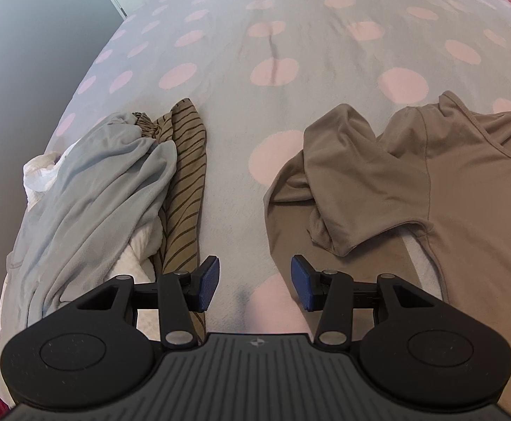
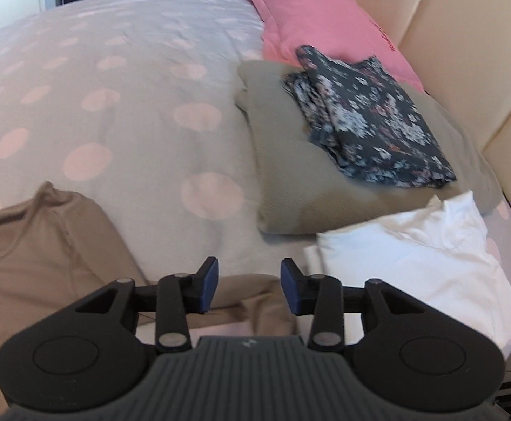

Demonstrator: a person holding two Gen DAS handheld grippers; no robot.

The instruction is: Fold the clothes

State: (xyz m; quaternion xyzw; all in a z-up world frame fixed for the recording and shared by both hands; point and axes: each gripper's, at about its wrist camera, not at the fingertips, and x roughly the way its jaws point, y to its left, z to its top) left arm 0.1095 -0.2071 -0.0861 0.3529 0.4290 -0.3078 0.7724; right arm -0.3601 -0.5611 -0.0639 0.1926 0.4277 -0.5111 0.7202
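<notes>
Above the bed [image 1: 290, 17], beside the shirt [image 1: 448, 210], my left gripper [image 1: 254, 282] and right gripper [image 2: 249, 286] hang with jaws parted, holding nothing.

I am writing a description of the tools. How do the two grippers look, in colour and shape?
The left gripper and right gripper look alike: matte black linkage arms with silver pivot pins, round black discs either side, a ribbed grey body bearing a small pale emblem, and textured blue pads on the fingers. No cables or sleeves show.

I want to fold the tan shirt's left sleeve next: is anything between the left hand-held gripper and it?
Nothing visible. The left hand-held gripper is open over bare bedspread, and the tan shirt lies just to its right.
</notes>
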